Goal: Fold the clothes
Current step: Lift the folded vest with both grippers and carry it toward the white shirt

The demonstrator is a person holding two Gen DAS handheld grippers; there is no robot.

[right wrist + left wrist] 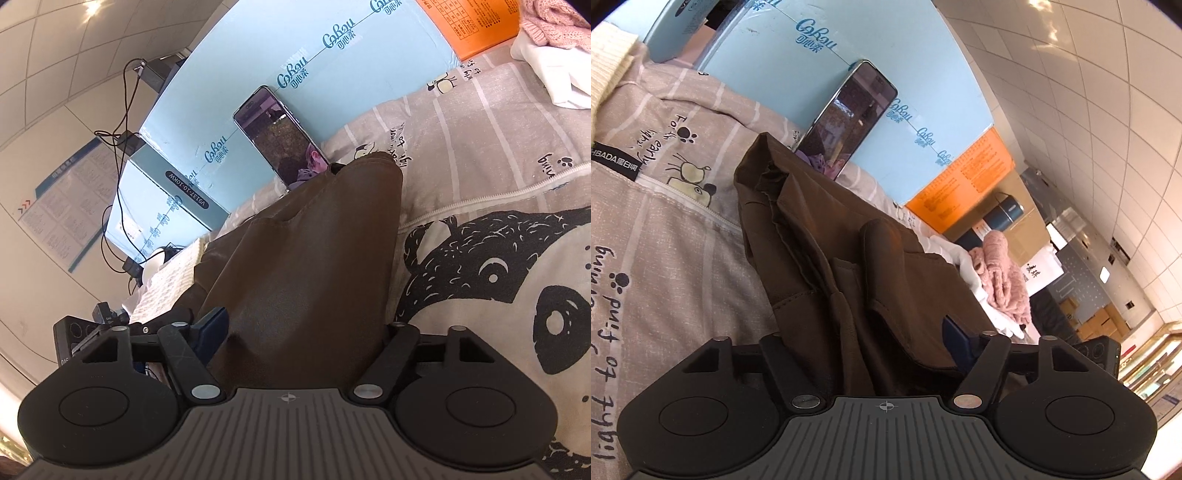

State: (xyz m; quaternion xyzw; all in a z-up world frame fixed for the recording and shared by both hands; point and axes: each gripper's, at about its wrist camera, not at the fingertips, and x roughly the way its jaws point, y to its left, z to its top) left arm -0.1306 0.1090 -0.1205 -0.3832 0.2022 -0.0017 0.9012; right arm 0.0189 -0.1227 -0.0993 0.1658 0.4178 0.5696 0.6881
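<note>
Both tools have hold of the brown garment (820, 236) lying on the panda-print duvet (665, 236) on the bed: the left tool (886, 325) pinches a bunched fold, and the right tool (299, 328) clamps the cloth's near edge. I'd say gripping two spots lets them lift and fold it evenly, away from the phone (846, 118) propped against the blue box (798, 62).

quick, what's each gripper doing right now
left gripper: brown garment between its fingers, grip cannot be told
right gripper: brown garment between its fingers too, grip cannot be told

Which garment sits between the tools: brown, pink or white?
The brown garment; the pink knit and white cloth lie heaped further along the bed.
</note>
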